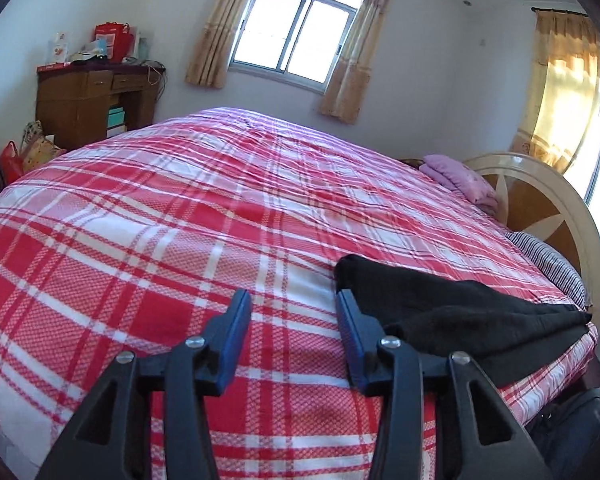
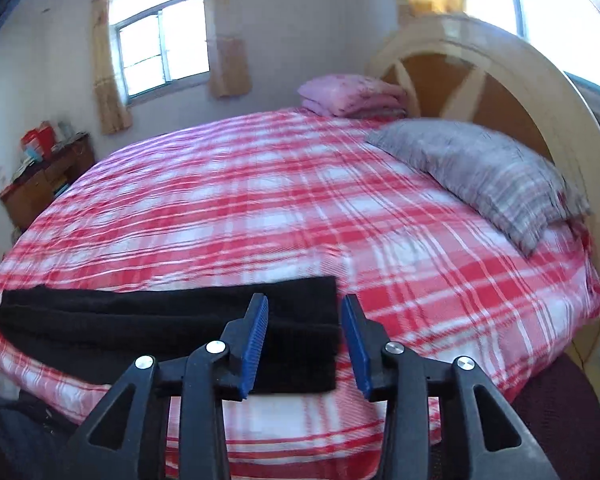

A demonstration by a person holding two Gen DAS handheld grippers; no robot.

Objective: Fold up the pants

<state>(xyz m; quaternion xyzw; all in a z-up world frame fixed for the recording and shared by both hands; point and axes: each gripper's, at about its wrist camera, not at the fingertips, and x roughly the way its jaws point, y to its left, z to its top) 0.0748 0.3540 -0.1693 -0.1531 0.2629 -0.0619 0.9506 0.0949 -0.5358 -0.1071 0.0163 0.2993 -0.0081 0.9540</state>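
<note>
The black pants (image 2: 172, 336) lie folded flat on the red plaid bed (image 2: 284, 200), near its front edge. The left gripper (image 1: 294, 338) and right gripper (image 2: 305, 342) hover with fingers moderately apart, gripping nothing; pants edge lies beneath both.

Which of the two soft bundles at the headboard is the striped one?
The grey striped pillow, nearer the camera; the folded pink bedding behind it is plain pink.

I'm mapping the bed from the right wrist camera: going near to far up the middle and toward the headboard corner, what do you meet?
Right tongs → black pants → plaid bedspread → folded pink blanket.
</note>
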